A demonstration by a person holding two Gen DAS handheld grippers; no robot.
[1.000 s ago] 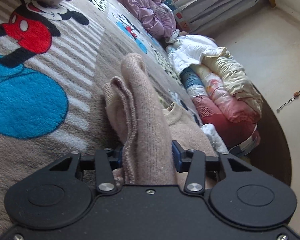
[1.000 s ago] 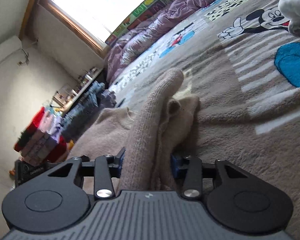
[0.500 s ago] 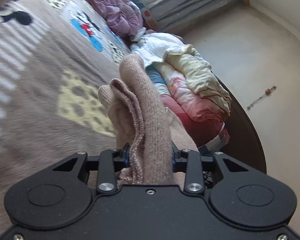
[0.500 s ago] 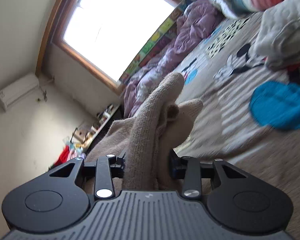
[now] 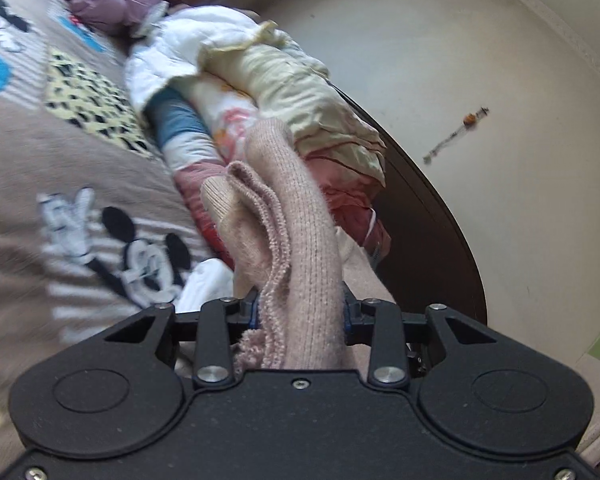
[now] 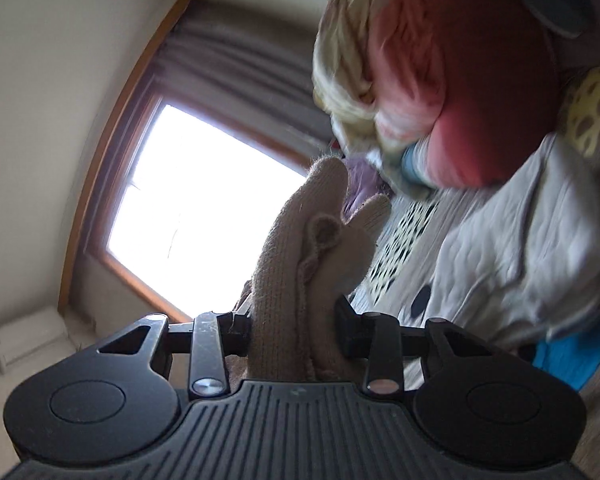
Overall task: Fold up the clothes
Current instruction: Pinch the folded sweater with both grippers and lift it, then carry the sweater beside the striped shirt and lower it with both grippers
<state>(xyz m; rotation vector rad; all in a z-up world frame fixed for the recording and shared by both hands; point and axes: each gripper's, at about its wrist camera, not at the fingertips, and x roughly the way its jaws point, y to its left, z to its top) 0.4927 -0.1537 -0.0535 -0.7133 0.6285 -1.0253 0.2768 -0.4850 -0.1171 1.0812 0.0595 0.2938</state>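
A beige-pink knitted sweater (image 5: 300,248) is bunched between the jaws of my left gripper (image 5: 300,312), which is shut on it and holds it up above the bed. The same sweater (image 6: 300,272) is also clamped in my right gripper (image 6: 294,320), shut on a fold of it and lifted high, tilted toward the window. The rest of the sweater hangs below the grippers, out of sight.
A brown Mickey Mouse blanket (image 5: 60,168) covers the bed. A pile of rolled quilts (image 5: 268,80) lies along the bed's edge by the dark bed frame (image 5: 440,240). A grey-white padded garment (image 6: 520,264) lies on the bed; a bright window (image 6: 196,208) is behind.
Both grippers have lifted the sweater up off the bed and swung: the left view turned toward the quilt pile and wall, the right view tilted up toward the window.
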